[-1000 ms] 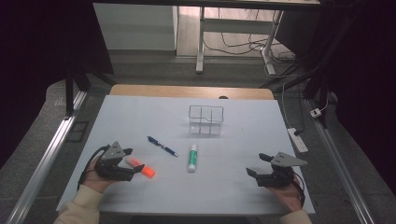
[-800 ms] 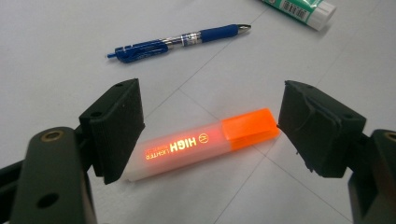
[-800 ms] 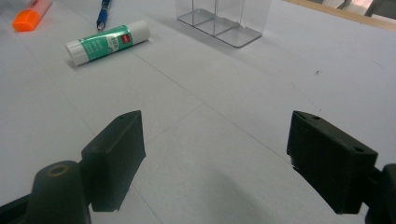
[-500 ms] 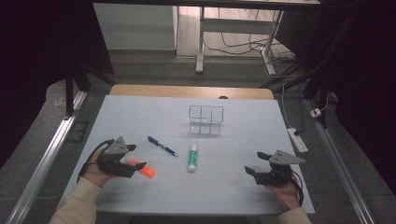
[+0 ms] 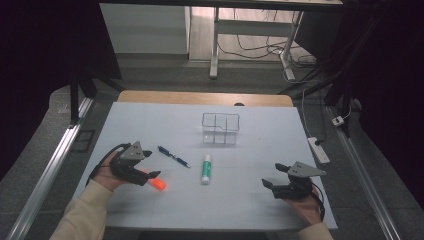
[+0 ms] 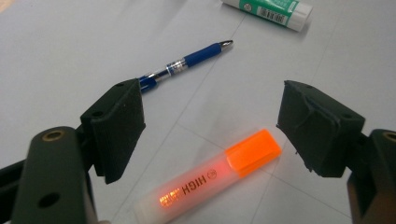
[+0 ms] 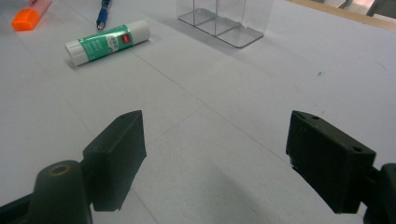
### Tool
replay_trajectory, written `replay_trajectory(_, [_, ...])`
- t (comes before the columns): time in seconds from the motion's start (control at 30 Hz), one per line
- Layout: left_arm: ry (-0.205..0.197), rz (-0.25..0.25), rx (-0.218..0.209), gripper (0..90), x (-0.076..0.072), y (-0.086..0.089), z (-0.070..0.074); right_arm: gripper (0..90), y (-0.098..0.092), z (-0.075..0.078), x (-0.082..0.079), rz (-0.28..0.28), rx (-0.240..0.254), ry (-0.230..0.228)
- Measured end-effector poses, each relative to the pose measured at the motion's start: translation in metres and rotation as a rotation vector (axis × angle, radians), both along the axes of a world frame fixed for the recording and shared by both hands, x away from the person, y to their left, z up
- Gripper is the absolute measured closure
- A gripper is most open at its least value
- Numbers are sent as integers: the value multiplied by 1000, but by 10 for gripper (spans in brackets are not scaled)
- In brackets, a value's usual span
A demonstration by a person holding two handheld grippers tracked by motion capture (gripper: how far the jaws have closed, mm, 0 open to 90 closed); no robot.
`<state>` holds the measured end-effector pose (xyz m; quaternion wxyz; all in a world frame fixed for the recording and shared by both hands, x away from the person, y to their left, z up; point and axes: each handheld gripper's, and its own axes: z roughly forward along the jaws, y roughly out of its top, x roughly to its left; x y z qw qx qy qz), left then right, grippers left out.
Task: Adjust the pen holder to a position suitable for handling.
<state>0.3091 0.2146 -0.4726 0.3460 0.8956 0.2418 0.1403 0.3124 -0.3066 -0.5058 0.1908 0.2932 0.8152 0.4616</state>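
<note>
Left tool [image 6: 210, 126] spread wide over orange highlighter [image 6: 210, 179], right tool [image 7: 215, 158] spread wide, holding nothing

"HIGH" in lit lettering on the translucent orange-capped highlighter [image 6: 210, 179], barcode, print too small to read, on the green-and-white glue stick [image 6: 268, 8]

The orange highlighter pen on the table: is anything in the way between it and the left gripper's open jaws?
Nothing visible blocks it. The orange highlighter pen lies flat on the white table, between and just below the open jaws of the left gripper. The blue ballpoint pen lies farther off, beyond the jaws.
</note>
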Motion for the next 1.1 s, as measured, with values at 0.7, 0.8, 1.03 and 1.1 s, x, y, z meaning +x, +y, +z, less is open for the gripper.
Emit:
replay_trajectory(0.7, [24, -119, 58, 244, 24, -16, 7, 193, -1, -1, -1, 4, -2, 8])
replay_trajectory(0.8, [23, -134, 66, 244, 26, -19, 7, 193, -1, -1, -1, 5, -4, 7])
replay_trajectory(1.03, [28, -174, 95, 246, 33, -27, 5, 193, -2, -1, -1, -1, -6, 10])
replay_trajectory(1.1, [27, -181, 100, 246, 35, -28, 5, 193, -2, -1, -1, -2, -7, 12])
